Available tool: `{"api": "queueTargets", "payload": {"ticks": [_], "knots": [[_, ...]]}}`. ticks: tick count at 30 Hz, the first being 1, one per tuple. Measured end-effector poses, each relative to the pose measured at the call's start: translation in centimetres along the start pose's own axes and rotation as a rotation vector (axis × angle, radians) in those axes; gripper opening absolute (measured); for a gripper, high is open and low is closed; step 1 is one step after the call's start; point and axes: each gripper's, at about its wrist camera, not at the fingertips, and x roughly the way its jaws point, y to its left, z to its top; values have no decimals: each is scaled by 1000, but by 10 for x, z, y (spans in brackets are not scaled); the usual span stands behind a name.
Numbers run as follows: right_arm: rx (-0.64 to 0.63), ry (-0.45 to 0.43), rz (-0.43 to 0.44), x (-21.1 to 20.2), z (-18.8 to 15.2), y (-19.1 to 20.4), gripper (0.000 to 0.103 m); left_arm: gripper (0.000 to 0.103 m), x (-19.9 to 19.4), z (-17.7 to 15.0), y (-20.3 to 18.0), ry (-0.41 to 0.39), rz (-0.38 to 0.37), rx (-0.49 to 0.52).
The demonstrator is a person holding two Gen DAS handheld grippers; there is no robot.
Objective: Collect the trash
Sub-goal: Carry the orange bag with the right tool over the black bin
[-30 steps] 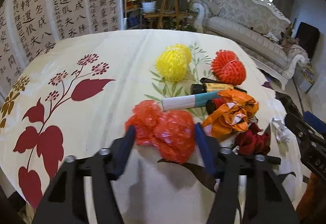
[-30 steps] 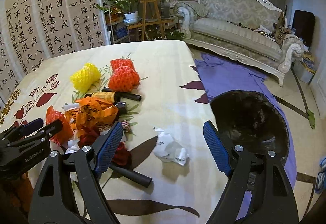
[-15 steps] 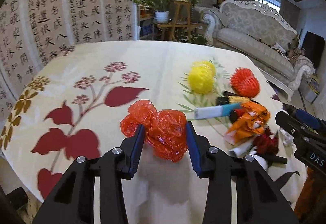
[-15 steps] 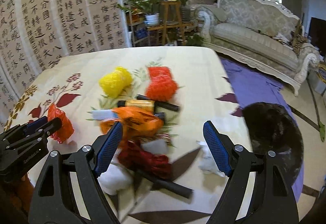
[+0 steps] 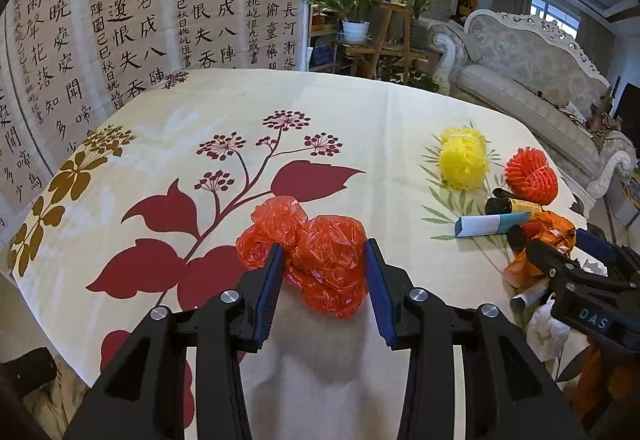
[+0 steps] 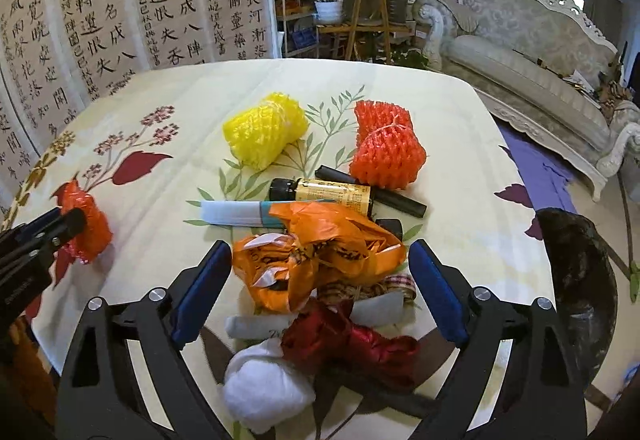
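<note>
A crumpled red plastic bag (image 5: 328, 264) sits squeezed between the blue pads of my left gripper (image 5: 324, 250), which is shut on it just above the flowered tablecloth (image 5: 280, 111). The same bag (image 6: 90, 228) and left gripper (image 6: 60, 226) show at the left of the right wrist view. My right gripper (image 6: 320, 247) is over the trash pile, its jaws opening wide. An orange plastic bag (image 6: 320, 244) lies between the pads, which do not press on it. Below it lie red foil (image 6: 352, 336) and a white wad (image 6: 264, 388).
Behind the pile lie a white-and-blue tube (image 6: 236, 213), a brown bottle (image 6: 324, 191), a black stick (image 6: 400, 199), a yellow foam net (image 6: 264, 127) and an orange-red foam net (image 6: 386, 147). A dark bin (image 6: 576, 272) stands off the table's right edge. A sofa (image 6: 520, 51) is beyond.
My left gripper closed on the red bag and carried it left, away from the pile. The right gripper swung left from the white paper near the bin to over the pile, and its jaws widened.
</note>
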Motion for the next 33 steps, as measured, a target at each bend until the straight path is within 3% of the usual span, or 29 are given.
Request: {"api": "queueTargets", "payload": {"ticks": [5,21,27,33], "knots": [[-15,8,-3,4,1,0,76,41,1,0,0,0,-7,-4],[20,-73,22,-26,9,-15,73,41,-9,7,-20,-29,-45,19],[76,-121,-36,-51,8,-51,73,41,-20,13,-47,-59,-104,57],[149,-146,-152,-72,-5,-101,73,41,-30,14,-92,-81,-194,122]]}}
